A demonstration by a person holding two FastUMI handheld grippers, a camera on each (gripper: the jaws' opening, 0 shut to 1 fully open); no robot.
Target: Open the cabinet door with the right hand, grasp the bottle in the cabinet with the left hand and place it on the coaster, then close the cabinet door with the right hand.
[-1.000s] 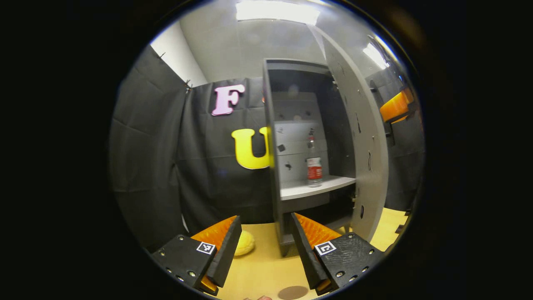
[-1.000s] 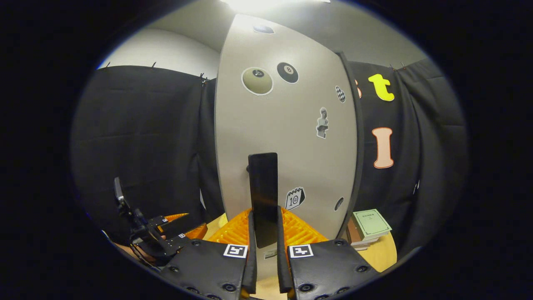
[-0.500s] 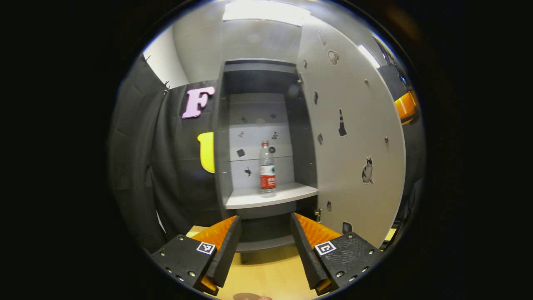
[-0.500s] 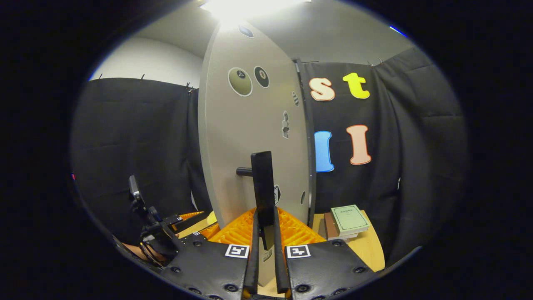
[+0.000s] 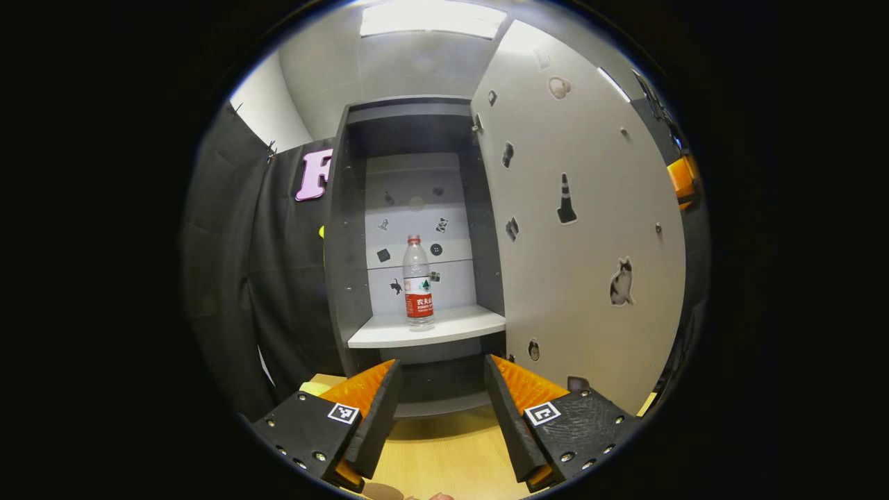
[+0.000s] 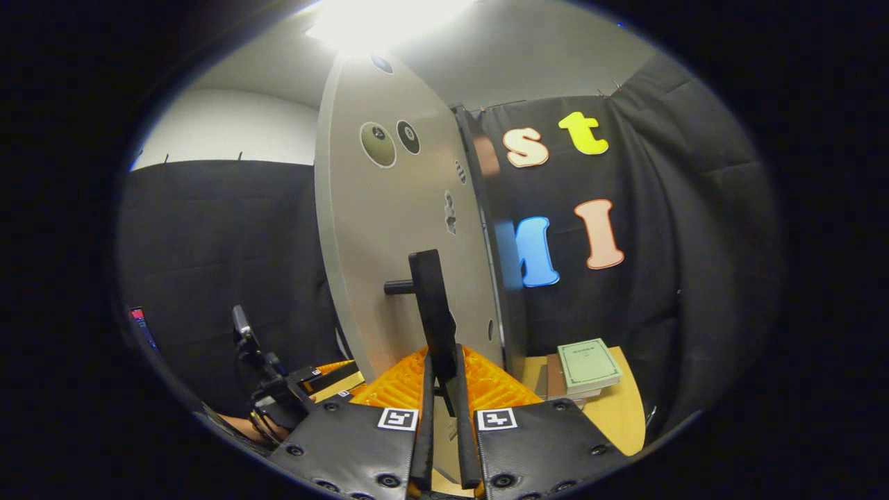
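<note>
Now | R tongs (image 6: 442, 389) clamp handle (image 6: 432, 312) | L view: bottle (image 5: 418, 281) upright, shelf (image 5: 424, 335)

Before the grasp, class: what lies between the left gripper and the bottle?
Nothing blocks it: left gripper faces the bottle across open air and bare shelf, per the left gripper view.

Staged recording booth: black cloth walls (image 6: 208, 243), lone grey cabinet (image 5: 354, 229) on a wooden table (image 5: 444, 458).
</note>
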